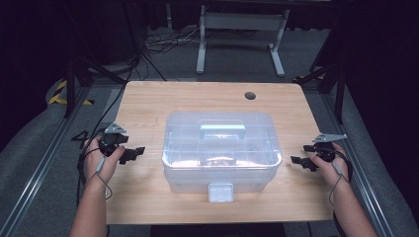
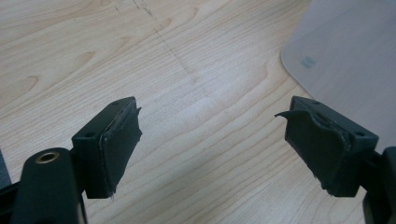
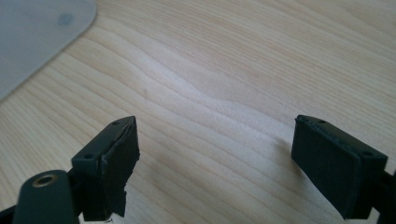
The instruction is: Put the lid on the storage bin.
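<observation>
clear lidded box (image 1: 221, 150) sits between left gripper (image 1: 133, 153) and right gripper (image 1: 302, 154).

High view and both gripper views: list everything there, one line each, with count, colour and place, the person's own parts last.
Box: 1, clear plastic, lid on, middle of the table, between the two grippers.
Handle: 1, pale, flat on the box lid.
Latch: 1, pale, on the box's near side.
Table: 1, light wood.
Hole: 1, dark, round, far right of the tabletop.
Frame: 1, white metal, on the floor beyond the table.
Cables: several, dark, on the floor beyond the table.
Left gripper: 1, black, open, over bare wood left of the box.
Right gripper: 1, black, open, over bare wood right of the box.
Hands: 2, one on each gripper.
</observation>
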